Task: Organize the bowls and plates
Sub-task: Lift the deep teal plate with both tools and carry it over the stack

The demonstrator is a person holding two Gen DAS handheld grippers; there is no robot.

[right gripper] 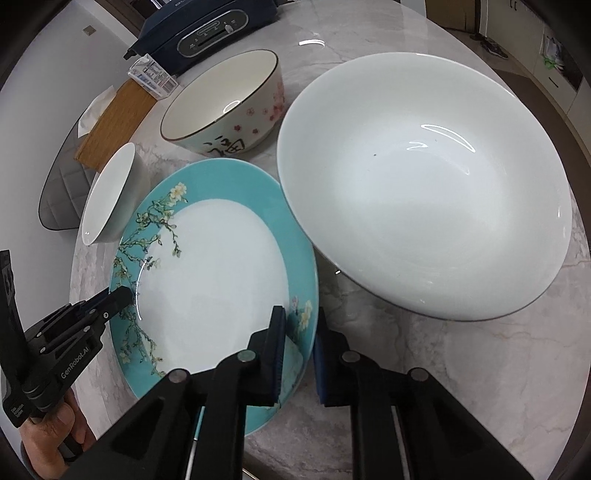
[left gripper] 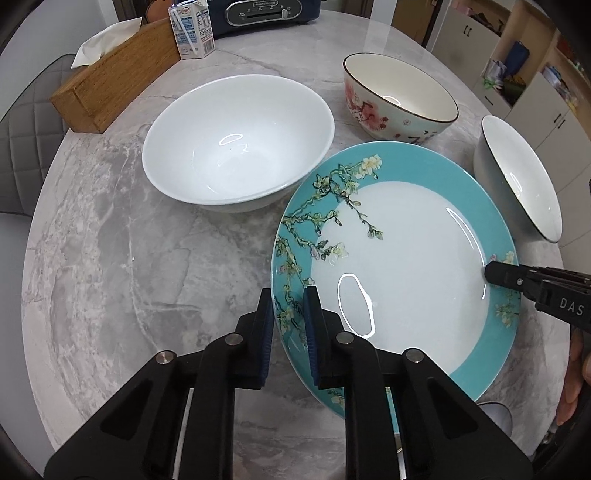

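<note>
A teal-rimmed plate (left gripper: 399,254) with blossom branches is gripped on opposite rims by both grippers; it also shows in the right wrist view (right gripper: 210,266). My left gripper (left gripper: 290,306) is shut on its near rim. My right gripper (right gripper: 299,325) is shut on the other rim, and appears in the left wrist view (left gripper: 496,275). A large white bowl (left gripper: 236,140) sits beside the plate, seen also in the right wrist view (right gripper: 424,184). A cherry-blossom bowl (left gripper: 399,99) and a small white bowl (left gripper: 517,177) stand behind the plate.
A wooden tissue box (left gripper: 110,77), a milk carton (left gripper: 192,29) and a dark blue appliance (left gripper: 266,13) stand at the far edge of the round marble table (left gripper: 110,258). A grey chair (left gripper: 22,147) is at the left.
</note>
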